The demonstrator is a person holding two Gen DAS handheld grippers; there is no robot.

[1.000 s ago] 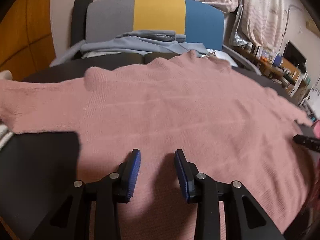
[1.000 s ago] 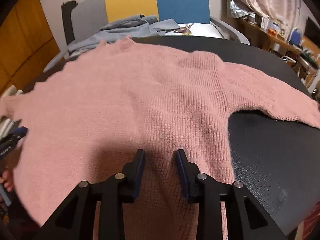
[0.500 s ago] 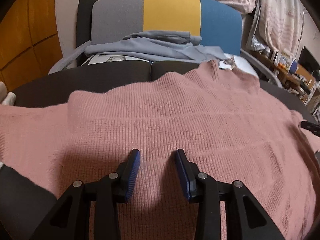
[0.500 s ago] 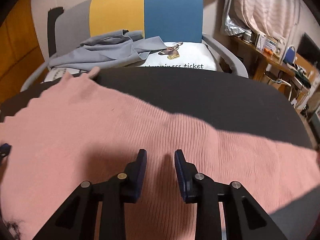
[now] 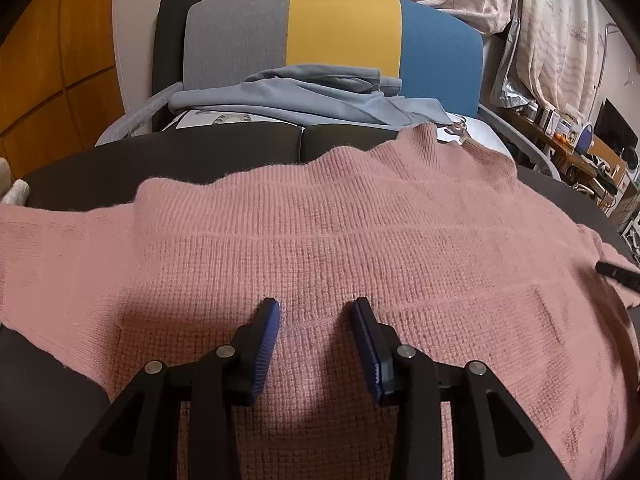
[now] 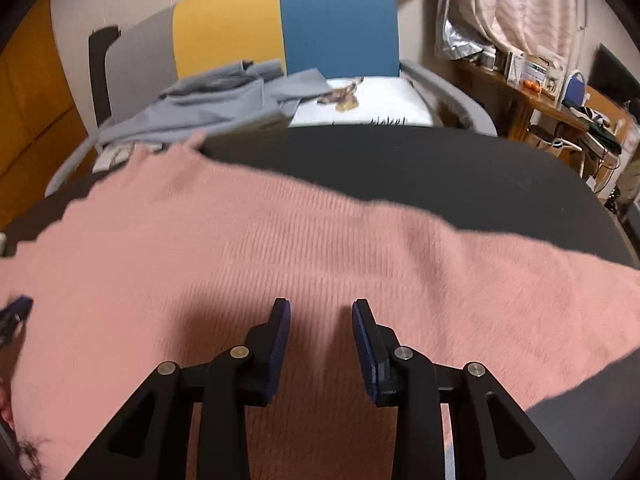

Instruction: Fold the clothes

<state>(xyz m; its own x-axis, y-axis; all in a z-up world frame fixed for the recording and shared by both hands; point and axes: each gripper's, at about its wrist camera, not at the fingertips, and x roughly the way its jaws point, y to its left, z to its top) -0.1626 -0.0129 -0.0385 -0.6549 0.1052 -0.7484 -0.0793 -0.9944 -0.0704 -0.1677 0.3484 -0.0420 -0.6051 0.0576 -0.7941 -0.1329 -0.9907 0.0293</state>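
Note:
A pink knit sweater [image 5: 340, 248] lies spread flat on a dark round table [image 5: 224, 152]. It also fills the right wrist view [image 6: 280, 248], with one sleeve running off to the right. My left gripper [image 5: 315, 312] is open and empty, low over the sweater's body. My right gripper [image 6: 321, 312] is open and empty, low over the sweater near the right shoulder. The tip of the right gripper shows at the right edge of the left wrist view [image 5: 618, 274]. The tip of the left gripper shows at the left edge of the right wrist view [image 6: 14, 312].
A grey, yellow and blue chair [image 5: 332, 36] stands behind the table with grey clothes [image 5: 312, 96] and a white printed garment [image 6: 372, 104] on its seat. A cluttered wooden shelf [image 6: 552, 92] is at the far right. Bare table [image 6: 440, 168] lies beyond the sweater.
Both grippers have moved forward over the sweater toward its far edge, the right one toward the right shoulder and sleeve. Both stayed open. The sweater has not moved.

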